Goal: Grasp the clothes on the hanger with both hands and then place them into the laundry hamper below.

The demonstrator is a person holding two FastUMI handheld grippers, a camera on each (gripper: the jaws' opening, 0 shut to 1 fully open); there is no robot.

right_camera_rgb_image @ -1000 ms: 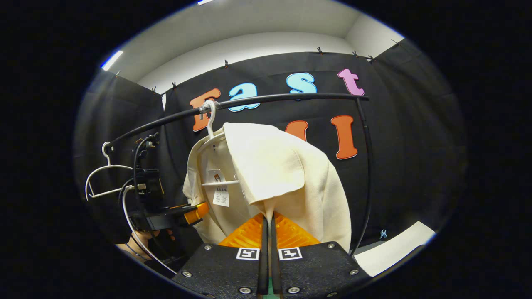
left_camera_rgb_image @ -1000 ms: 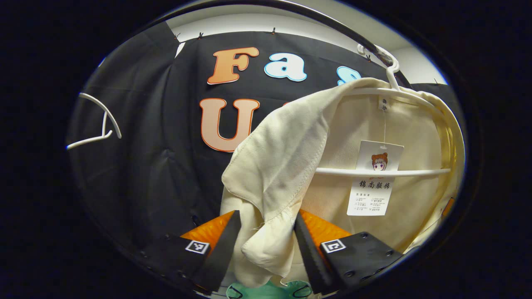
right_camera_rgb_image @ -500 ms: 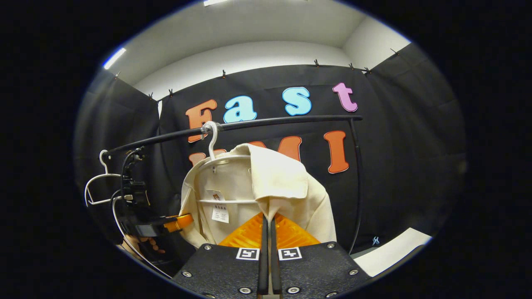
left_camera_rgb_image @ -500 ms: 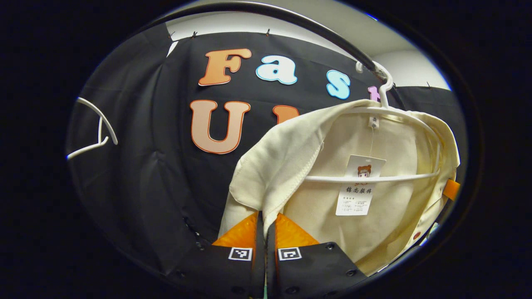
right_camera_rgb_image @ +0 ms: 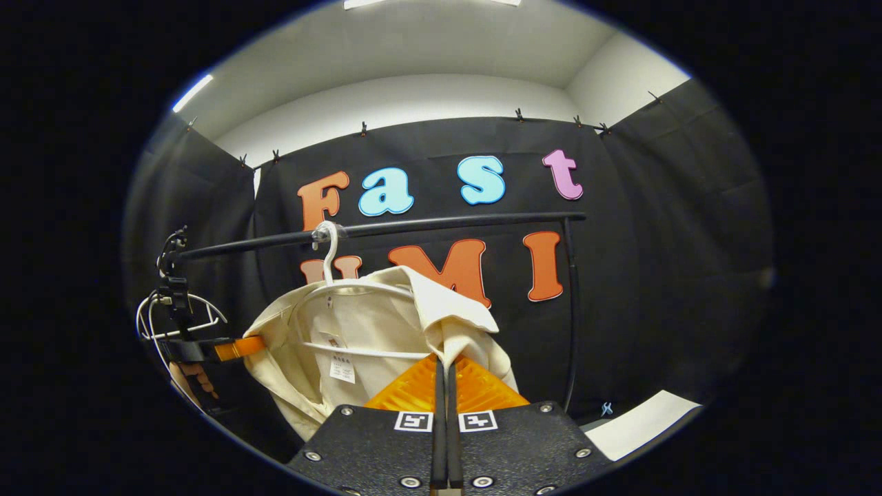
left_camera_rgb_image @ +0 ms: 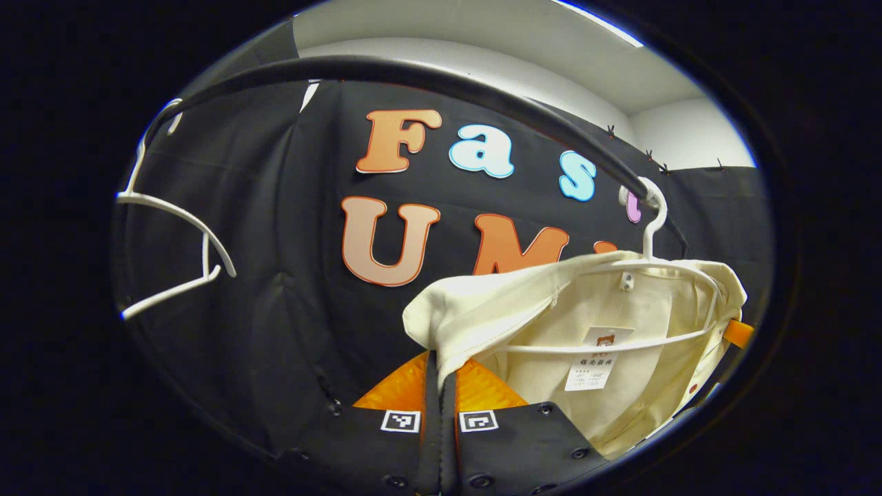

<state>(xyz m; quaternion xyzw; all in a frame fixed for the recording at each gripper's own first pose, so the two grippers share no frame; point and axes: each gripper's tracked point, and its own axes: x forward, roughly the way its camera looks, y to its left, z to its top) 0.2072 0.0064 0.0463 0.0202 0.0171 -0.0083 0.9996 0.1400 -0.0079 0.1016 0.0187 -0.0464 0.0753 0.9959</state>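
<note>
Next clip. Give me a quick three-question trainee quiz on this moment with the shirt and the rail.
1. True or false: the cream shirt already lies in the hamper.
2. What are the left gripper and the right gripper each closed on?
A. the rail
B. shirt fabric
C. the paper tag
3. Fill in: besides the shirt's hanger, a second, ____ white hanger hangs on the black rail.

Key
1. False: it hangs from its hanger on the rail.
2. B: each pinches a fold of the shirt.
3. bare

Matt cream cloth shirt (left_camera_rgb_image: 641, 310), plastic hanger (left_camera_rgb_image: 651, 227)
</note>
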